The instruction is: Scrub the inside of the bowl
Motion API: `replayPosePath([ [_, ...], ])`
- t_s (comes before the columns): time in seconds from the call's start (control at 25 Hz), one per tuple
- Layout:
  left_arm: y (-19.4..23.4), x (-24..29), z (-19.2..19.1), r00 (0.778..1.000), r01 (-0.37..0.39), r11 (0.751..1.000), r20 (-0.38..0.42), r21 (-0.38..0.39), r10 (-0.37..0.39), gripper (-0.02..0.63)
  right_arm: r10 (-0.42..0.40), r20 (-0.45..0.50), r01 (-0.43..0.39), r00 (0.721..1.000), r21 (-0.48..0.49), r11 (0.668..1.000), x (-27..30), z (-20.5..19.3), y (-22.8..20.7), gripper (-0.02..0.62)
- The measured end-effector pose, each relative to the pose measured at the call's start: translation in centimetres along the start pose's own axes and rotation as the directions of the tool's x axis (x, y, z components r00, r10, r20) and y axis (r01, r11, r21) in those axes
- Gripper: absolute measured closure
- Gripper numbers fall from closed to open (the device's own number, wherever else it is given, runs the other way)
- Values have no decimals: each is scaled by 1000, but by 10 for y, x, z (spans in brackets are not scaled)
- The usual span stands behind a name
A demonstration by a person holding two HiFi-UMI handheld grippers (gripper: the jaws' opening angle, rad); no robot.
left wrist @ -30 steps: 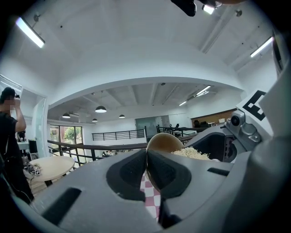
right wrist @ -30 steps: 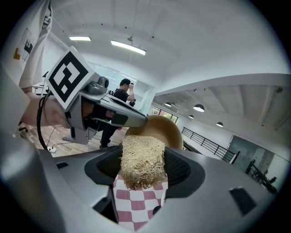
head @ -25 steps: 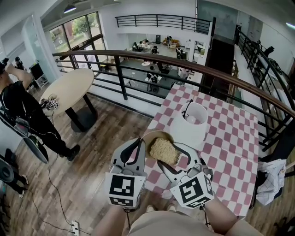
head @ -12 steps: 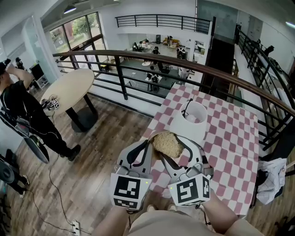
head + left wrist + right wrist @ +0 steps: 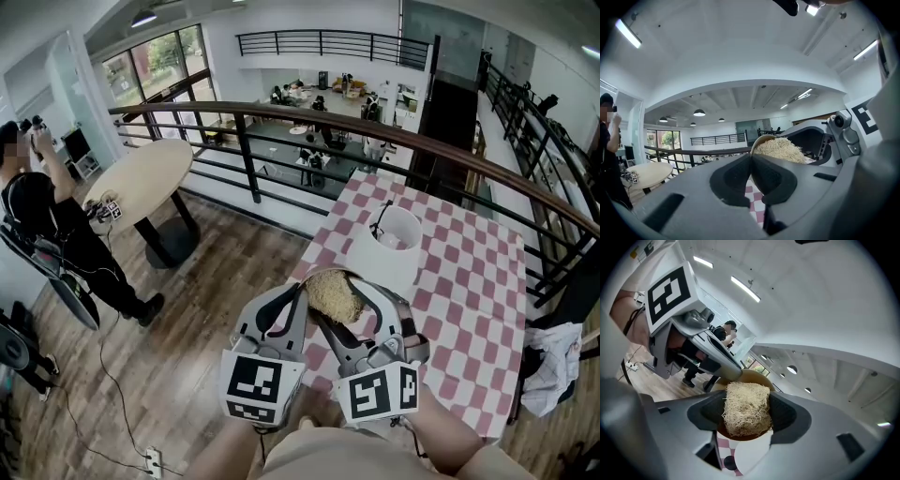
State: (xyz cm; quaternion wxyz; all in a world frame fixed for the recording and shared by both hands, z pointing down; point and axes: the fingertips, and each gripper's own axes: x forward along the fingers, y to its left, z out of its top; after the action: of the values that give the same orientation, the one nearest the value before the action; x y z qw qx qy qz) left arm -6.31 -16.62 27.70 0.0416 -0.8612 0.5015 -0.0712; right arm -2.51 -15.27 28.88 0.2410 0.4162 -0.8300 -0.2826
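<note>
A tan bowl (image 5: 317,277) is held up over the near corner of the checked table, tilted toward me. My left gripper (image 5: 302,298) is shut on its rim; in the left gripper view the two pads meet on the bowl's edge (image 5: 759,140). A pale, fibrous scrubbing pad (image 5: 334,294) sits inside the bowl. My right gripper (image 5: 343,311) is shut on that pad. In the right gripper view the pad (image 5: 746,408) fills the gap between the jaws, pressed against the bowl's (image 5: 752,377) brown inside. The left gripper's marker cube (image 5: 670,289) shows at upper left there.
A white cylindrical container (image 5: 386,249) with a dark item at its open top stands just beyond the bowl on the pink-and-white checked table (image 5: 469,300). A dark railing (image 5: 244,150) runs behind. A person (image 5: 42,234) stands at far left near a round table (image 5: 141,183).
The scrubbing pad has moved up and deeper into the bowl. The left gripper has shifted right, and the two marker cubes now sit closer together.
</note>
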Motion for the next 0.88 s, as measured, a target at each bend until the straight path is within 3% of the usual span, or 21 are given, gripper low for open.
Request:
replayPosePath([
  [0.28,3,-1,1,1000,-8,1000,12,0,8,584,-7,-76,6,997,-1,1000,-1,-14,-5,314],
  [0.52,8,-1,2,1000,-19,999,24,-29,20,584,71,-125,-67,990,34,997,-2,-25,11,316],
  [0.88,-2,7,-16,999,11,1000,-36,-25,-12,584,155,-79,-153,985,32,988,6,-14,34,316],
])
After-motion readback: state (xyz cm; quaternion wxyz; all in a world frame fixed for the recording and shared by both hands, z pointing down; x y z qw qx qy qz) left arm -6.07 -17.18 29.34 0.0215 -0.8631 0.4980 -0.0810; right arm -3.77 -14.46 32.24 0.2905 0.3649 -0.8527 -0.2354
